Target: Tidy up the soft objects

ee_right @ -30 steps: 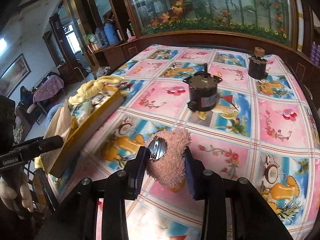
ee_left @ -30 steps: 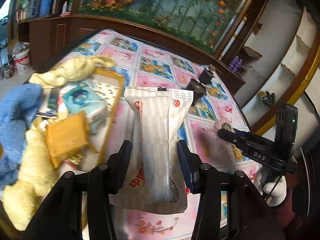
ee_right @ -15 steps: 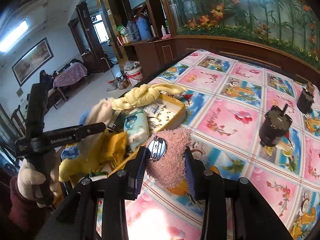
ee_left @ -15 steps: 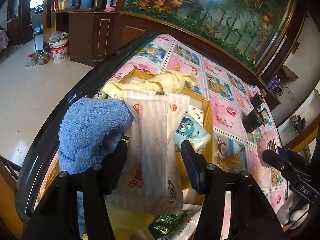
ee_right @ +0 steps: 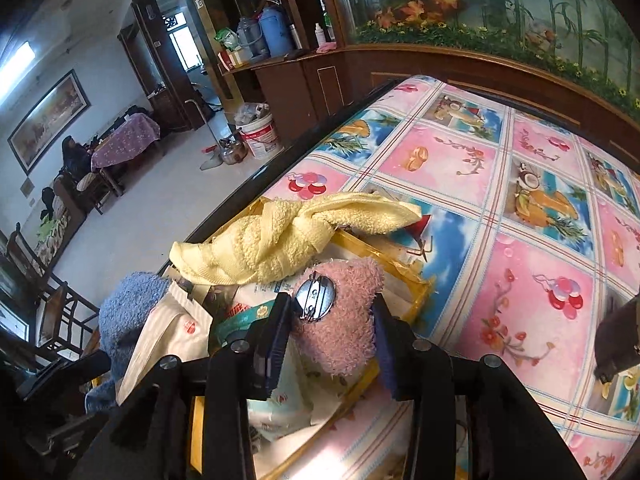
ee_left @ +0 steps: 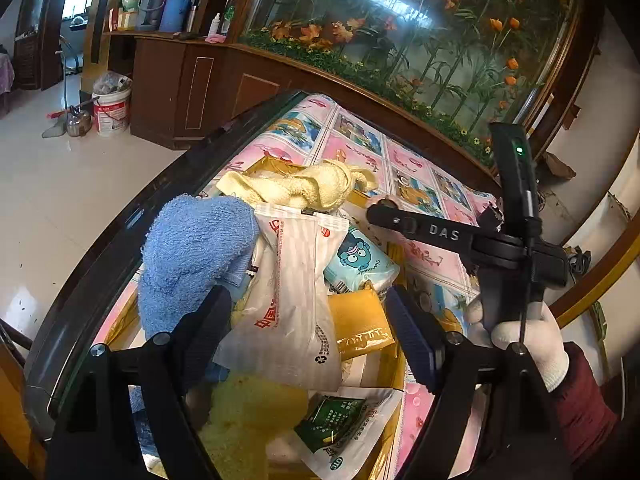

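Left gripper (ee_left: 308, 320): fingers spread wide, clear of the white striped plastic packet with red print (ee_left: 290, 304) lying between them on the pile.
Right gripper (ee_right: 330, 334): fingers clamped on the fuzzy pink plush piece with a round silver pin-back (ee_right: 340, 316), held above the box's near corner.
Yellow cardboard box (ee_right: 420, 286): on the table edge, heaped with soft goods.
Pale yellow terry towel (ee_left: 304, 186): twisted, draped over the box's far rim.
Fluffy blue towel (ee_left: 192, 252): bunched at the left of the pile, touching the packet.
Light blue cartoon tissue pack (ee_left: 360, 262): right of the packet, under the right gripper's finger.
Orange-yellow flat sponge (ee_left: 360, 326): just below the tissue pack.
Pink and blue fruit-print tablecloth (ee_right: 520, 220): covering the table beside the box.
White-gloved hand (ee_left: 524, 338): gripping the right tool's handle.
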